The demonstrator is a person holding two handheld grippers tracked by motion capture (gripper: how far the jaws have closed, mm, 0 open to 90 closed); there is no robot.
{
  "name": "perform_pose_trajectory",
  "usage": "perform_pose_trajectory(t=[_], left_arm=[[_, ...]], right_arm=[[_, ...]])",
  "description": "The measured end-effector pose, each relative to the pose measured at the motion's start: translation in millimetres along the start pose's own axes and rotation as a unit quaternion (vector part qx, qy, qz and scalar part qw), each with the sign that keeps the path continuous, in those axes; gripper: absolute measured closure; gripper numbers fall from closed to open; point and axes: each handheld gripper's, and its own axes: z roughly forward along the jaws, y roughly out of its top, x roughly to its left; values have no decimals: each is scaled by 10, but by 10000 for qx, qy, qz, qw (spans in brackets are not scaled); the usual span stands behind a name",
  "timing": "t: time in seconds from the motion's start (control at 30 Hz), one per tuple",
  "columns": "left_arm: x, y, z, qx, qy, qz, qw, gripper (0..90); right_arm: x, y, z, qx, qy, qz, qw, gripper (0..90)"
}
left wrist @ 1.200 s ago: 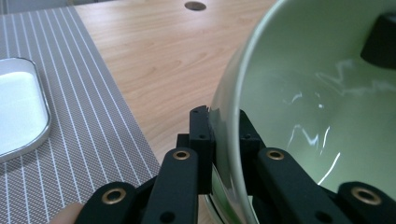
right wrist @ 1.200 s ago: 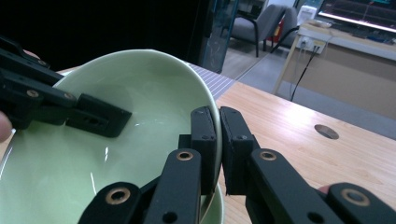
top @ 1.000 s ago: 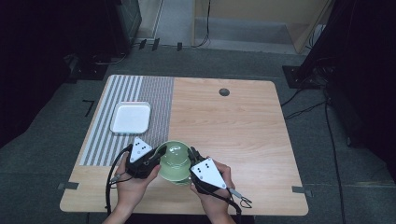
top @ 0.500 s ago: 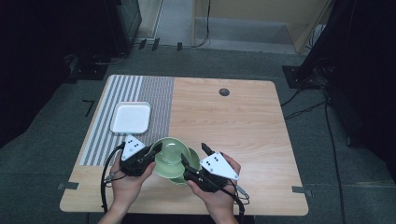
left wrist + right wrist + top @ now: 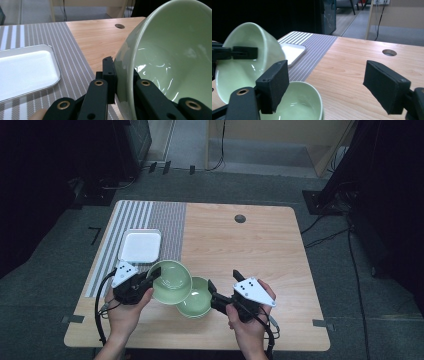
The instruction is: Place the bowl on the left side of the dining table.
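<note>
My left gripper (image 5: 151, 278) is shut on the rim of a pale green bowl (image 5: 171, 280), which hangs tilted above the table. In the left gripper view the jaws (image 5: 125, 82) clamp the bowl's wall (image 5: 170, 50), one inside and one outside. A second green bowl (image 5: 196, 304) rests upright on the wood, partly under the first. My right gripper (image 5: 223, 280) stands open just right of it. In the right gripper view (image 5: 329, 87) its left pad (image 5: 274, 85) hovers over the lower bowl (image 5: 299, 102), and the raised bowl (image 5: 249, 50) shows at left.
A white rectangular tray (image 5: 141, 245) lies on the grey striped mat (image 5: 170, 225) behind the left gripper. A round cable hole (image 5: 240, 218) sits at the far middle of the wooden table (image 5: 250, 250). The front edge is close to both hands.
The upper bowl has been lifted out of the lower one, tipped and carried left by my left gripper. My right gripper has drawn back slightly to the right.
</note>
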Motion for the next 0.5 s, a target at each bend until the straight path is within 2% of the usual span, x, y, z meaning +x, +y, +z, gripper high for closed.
perform_pose_trajectory(t=[0.17, 0.27, 0.5], left_arm=[[81, 4, -28, -31, 101, -33, 9999, 849], [109, 6, -37, -53, 78, -70, 9999, 849], [208, 6, -62, -86, 168, -133, 9997, 849]], right_arm=[[-115, -51, 37, 93, -129, -12, 9999, 186], [-174, -89, 70, 155, -204, -11, 9997, 186], [-275, -153, 125, 255, -313, -15, 9992, 182]])
